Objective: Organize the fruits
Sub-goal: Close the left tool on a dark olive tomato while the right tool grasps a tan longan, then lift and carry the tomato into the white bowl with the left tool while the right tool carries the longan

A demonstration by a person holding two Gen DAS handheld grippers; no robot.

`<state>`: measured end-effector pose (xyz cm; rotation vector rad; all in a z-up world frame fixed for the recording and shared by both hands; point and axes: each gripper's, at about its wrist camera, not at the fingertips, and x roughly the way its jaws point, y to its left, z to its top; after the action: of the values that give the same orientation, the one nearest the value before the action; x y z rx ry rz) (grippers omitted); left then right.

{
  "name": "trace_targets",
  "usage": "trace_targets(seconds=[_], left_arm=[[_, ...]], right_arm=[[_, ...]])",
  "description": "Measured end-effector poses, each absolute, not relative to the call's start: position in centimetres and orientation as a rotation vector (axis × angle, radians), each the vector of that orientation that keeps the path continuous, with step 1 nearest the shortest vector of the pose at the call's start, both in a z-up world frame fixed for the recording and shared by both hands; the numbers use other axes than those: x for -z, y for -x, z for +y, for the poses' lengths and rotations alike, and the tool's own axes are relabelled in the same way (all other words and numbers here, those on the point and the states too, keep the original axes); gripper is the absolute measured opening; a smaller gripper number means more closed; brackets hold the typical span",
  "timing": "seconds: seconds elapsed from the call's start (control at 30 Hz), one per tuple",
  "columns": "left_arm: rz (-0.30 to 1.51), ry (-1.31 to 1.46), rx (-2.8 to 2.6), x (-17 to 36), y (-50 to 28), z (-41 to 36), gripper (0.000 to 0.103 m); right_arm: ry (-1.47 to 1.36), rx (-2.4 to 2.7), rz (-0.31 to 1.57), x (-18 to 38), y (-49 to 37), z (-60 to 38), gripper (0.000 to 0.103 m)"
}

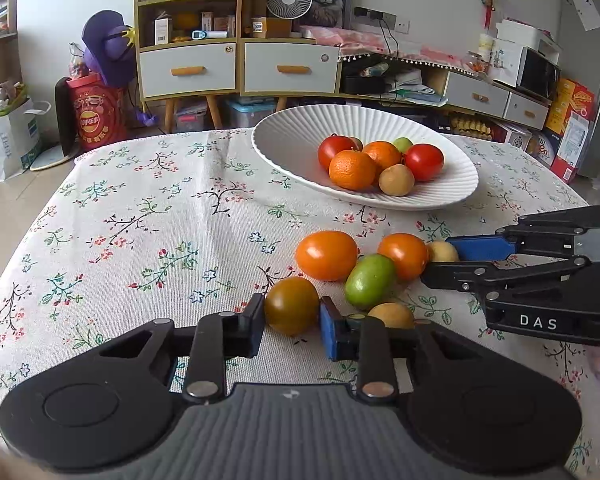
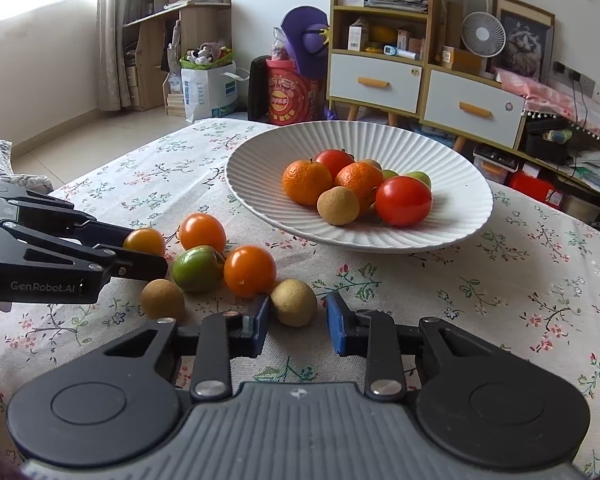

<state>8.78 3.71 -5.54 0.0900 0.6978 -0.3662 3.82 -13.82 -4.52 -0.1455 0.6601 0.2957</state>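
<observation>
Near the front edge of the table, on the flowered tablecloth (image 1: 140,208), the left gripper (image 1: 292,303) is closed on a small brown-orange tomato (image 1: 291,308). Both pads are pressed on its sides, and the fruit is still on the cloth, so it is probably gripped only to be lifted.

Just to the right of it, four loose fruits are seen close together: an orange tomato (image 1: 326,255), a green fruit (image 1: 370,281), a second orange tomato (image 1: 404,255) and a brown longan (image 1: 391,315). They are not yet sorted.

At the right end of this group the right gripper (image 2: 298,307) is closed around another longan (image 2: 293,302), which also rests on the cloth. Its left pad touches the fruit. At the right pad the contact is harder to see, but the jaws are drawn in about as far as this fruit allows, so a grip is judged. The fingers are pointed slantwise down, so that the low fruits can be taken from the sides.

Toward the far right part of the table stands the white ribbed plate (image 1: 284,136). Mandarins, red tomatoes, a longan and green fruits are already gathered in it. It is judged that the two held fruits are meant for this plate.
</observation>
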Motion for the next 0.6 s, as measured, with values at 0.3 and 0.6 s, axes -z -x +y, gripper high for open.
trace_targets(seconds=[0.3,0.6], left_arm=[[0.699,-0.088,0.367,5.51,-8.8,3.64,0.02],[0.703,-0.085,0.372,5.25,-8.99,3.44,0.019]], right_arm=[[0.143,-0.301,0.66,4.47,-3.82,-13.74,0.023],[0.144,-0.297,0.666,4.25,-3.97,-13.65,0.023]])
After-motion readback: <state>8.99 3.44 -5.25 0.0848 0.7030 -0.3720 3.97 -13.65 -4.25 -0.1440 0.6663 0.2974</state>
